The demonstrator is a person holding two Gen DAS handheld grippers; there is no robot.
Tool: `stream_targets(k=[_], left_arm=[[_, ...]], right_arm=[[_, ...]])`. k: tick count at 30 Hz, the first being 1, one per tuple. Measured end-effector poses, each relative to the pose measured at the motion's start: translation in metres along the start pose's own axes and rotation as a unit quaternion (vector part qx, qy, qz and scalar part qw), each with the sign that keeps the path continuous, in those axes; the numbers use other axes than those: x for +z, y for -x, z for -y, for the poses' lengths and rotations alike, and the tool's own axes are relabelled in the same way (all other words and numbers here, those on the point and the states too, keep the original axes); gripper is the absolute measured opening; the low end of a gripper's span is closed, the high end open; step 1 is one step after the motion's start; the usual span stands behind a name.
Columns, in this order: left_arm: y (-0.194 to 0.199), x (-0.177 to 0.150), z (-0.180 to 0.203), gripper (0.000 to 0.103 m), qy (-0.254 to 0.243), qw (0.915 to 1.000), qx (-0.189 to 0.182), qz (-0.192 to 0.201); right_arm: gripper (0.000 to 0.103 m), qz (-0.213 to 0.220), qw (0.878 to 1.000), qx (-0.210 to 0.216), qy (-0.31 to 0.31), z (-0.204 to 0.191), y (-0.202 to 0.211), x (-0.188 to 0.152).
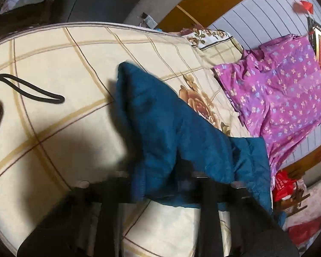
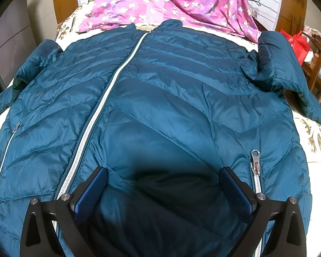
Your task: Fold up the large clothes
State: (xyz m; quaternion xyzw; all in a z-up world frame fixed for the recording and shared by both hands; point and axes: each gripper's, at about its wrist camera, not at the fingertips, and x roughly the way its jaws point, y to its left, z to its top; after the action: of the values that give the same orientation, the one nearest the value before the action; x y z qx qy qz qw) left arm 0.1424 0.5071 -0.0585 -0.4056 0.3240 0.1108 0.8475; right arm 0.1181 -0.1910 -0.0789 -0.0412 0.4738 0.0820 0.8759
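A teal quilted jacket (image 2: pixel 160 98) lies front up on the bed, its white centre zip (image 2: pixel 109 90) done up. In the right wrist view my right gripper (image 2: pixel 163 184) stands open just over the lower front, blue pads (image 2: pixel 89 192) wide apart with nothing between them. One sleeve (image 2: pixel 282 68) is bunched at the right shoulder. In the left wrist view, which is blurred, the other sleeve (image 1: pixel 167 124) hangs raised off the bedsheet, and its ribbed cuff (image 1: pixel 139 184) sits in my left gripper (image 1: pixel 160 177), which looks shut on it.
The bed has a cream checked sheet (image 1: pixel 53 64) with flower prints. A purple flowered quilt (image 1: pixel 278 90) is heaped at the headboard end. A black strap (image 1: pixel 32 90) lies on the sheet at the left. Red bags (image 2: pixel 297 42) and a wooden chair stand beside the bed.
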Motion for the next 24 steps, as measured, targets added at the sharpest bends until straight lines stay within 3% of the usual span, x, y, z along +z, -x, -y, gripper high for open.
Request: stream_targets(k=[3, 9, 13, 17, 21, 24], left_arm=[[0.023, 0.007, 0.005, 0.017, -0.009, 0.9992, 0.02, 0.034], [0.083, 0.033, 0.009, 0.014, 0.002, 0.9937, 0.041, 0.104], [0.106, 0.035, 0.038, 0.014, -0.018, 0.9942, -0.013, 0.105], [0.112, 0.012, 0.105, 0.014, -0.083, 0.9896, -0.082, 0.085], [0.098, -0.036, 0.191, 0.014, -0.145, 0.9778, -0.144, 0.046], [0.066, -0.091, 0.261, 0.014, -0.182, 0.9673, -0.176, -0.001]], right_arm=[[0.103, -0.007, 1.0, 0.003, 0.009, 0.0, 0.003, 0.003], [0.103, 0.077, 0.995, -0.053, -0.035, 0.03, 0.047, -0.001], [0.103, 0.102, 0.99, -0.073, -0.066, 0.057, 0.068, -0.014], [0.103, 0.088, 0.99, -0.093, -0.057, 0.066, 0.074, -0.026], [0.103, 0.052, 0.993, -0.091, -0.055, 0.076, 0.069, -0.039], [0.103, 0.045, 0.993, -0.087, -0.062, 0.086, 0.07, -0.045]])
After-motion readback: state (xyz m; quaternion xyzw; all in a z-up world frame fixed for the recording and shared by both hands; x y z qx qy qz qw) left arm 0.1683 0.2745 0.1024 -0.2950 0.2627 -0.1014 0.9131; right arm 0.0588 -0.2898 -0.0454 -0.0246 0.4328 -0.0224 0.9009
